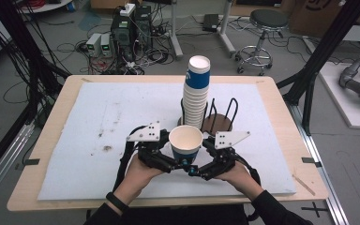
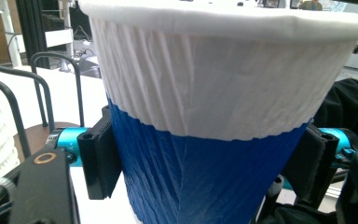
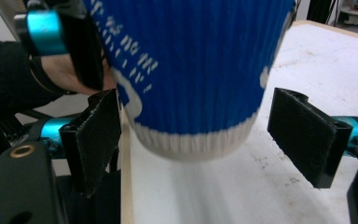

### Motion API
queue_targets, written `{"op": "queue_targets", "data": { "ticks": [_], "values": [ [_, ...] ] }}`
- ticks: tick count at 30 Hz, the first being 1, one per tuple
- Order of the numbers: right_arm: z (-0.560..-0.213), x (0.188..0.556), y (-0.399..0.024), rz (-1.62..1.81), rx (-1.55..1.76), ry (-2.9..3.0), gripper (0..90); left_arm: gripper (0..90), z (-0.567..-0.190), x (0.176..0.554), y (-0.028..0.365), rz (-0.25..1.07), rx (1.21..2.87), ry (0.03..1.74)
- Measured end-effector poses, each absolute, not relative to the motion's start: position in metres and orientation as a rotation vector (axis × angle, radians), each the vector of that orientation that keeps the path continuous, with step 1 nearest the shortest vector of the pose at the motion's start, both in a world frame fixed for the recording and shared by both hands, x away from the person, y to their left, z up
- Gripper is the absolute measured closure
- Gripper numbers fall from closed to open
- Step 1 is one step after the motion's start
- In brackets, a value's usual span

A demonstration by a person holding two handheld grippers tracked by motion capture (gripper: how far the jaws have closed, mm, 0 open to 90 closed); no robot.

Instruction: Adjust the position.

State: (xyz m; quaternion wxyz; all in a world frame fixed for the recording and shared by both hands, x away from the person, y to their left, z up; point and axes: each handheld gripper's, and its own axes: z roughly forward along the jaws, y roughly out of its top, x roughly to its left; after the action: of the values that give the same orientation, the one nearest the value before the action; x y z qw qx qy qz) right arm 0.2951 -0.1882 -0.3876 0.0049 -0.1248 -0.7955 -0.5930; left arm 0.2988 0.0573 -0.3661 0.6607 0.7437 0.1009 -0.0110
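Cup (image 1: 185, 140), light, thin ribbed paper, crushable: my left tongs (image 1: 177, 164) clasp its blue waist above the tabletop's (image 1: 65, 140) near edge; my right tongs (image 3: 196, 140) flank its base, unclenched.

Black sleeves, a black band on the left wrist (image 1: 116, 201); black grippers with blue knobs (grey dotted plates on top).

No readable text; white print on the blue paper cup (image 3: 191, 70) is too blurred to read.
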Motion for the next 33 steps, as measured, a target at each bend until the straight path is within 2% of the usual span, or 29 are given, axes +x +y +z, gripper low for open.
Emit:
{"op": "queue_targets", "data": {
  "ticks": [4, 8, 17, 22, 28, 30, 33],
  "values": [
    [-0.3888, 0.2946, -0.1872, -1.865, -0.386, -2.481, 28.4, 25.0, -0.3671, 0.299, 0.0566, -0.02, 1.687, 0.235],
    [-0.3896, 0.2945, -0.1867, -1.87, -0.375, -2.485, 30.3, 24.3, -0.3669, 0.2985, 0.0566, -0.012, 1.695, 0.233],
    [-0.3912, 0.2932, -0.1853, -1.849, -0.345, -2.514, 30.5, 16.8, -0.3602, 0.2963, 0.0579, 0.001, 1.676, 0.239],
    [-0.3927, 0.2927, -0.1844, -1.846, -0.348, -2.521, 30.5, 17.2, -0.358, 0.2952, 0.0591, 0.012, 1.665, 0.24],
    [-0.3929, 0.2927, -0.1846, -1.849, -0.351, -2.515, 30.4, 22.3, -0.3584, 0.2953, 0.0598, 0.013, 1.662, 0.228],
    [-0.3929, 0.2926, -0.1843, -1.854, -0.346, -2.512, 28.8, 22.8, -0.3589, 0.2956, 0.0598, 0.005, 1.653, 0.225],
    [-0.3913, 0.291, -0.1829, -1.866, -0.343, -2.503, 21.4, 23.1, -0.3593, 0.2953, 0.0591, 0.005, 1.658, 0.222]
  ]
}}
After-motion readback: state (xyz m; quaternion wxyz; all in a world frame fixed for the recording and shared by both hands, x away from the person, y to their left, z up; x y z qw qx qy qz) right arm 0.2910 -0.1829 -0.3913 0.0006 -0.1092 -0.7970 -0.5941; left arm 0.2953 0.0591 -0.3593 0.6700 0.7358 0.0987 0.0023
